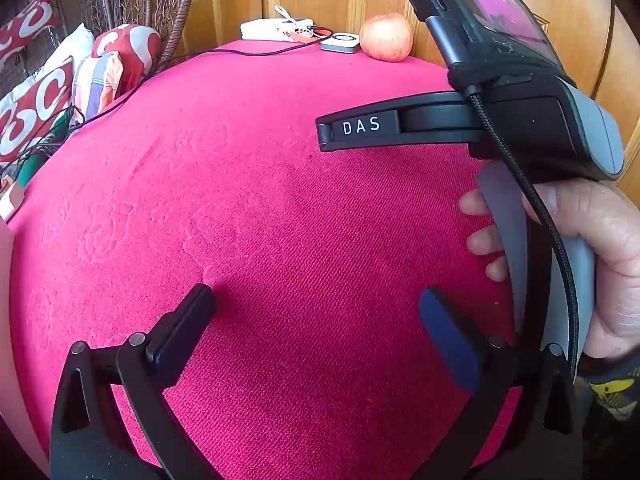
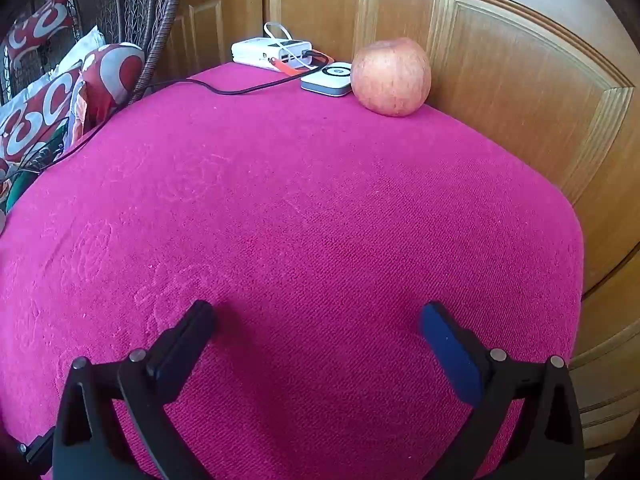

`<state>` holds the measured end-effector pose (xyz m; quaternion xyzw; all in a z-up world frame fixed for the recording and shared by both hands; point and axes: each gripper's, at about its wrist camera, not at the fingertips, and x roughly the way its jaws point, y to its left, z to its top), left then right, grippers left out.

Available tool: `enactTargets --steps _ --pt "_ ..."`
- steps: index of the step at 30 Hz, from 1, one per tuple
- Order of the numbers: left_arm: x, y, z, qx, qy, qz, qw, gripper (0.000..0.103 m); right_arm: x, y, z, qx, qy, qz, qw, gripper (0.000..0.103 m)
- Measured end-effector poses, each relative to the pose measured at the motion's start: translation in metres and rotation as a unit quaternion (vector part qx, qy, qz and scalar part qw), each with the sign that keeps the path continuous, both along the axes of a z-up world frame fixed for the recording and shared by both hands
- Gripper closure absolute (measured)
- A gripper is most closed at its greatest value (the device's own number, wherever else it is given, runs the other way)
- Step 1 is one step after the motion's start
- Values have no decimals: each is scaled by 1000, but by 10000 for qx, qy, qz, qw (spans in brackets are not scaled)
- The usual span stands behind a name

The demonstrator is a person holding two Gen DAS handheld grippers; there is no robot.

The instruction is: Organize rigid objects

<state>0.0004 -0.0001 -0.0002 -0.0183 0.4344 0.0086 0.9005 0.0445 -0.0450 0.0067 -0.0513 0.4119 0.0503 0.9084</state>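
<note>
Left wrist view: right tongs half cut off, apple beyond.

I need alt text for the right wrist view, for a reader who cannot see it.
The open, empty right claw hangs over a pink cloth. At its far edge, by a wooden door, sit an apple and two small white devices.

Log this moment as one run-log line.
left gripper: open, empty | right gripper: open, empty | apple: far edge of pink cloth, beside small white box | stage: nothing picked yet
</note>
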Motion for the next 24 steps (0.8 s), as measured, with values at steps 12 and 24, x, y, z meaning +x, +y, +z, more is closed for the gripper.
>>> enactTargets --steps 12,24 --pt "1 2 0 -11 16 2 10000 0 3 0 -2 -33 33 -6 10000 0" --pt "0 1 0 4 11 4 10000 0 3 -1 0 -33 24 -9 10000 0"
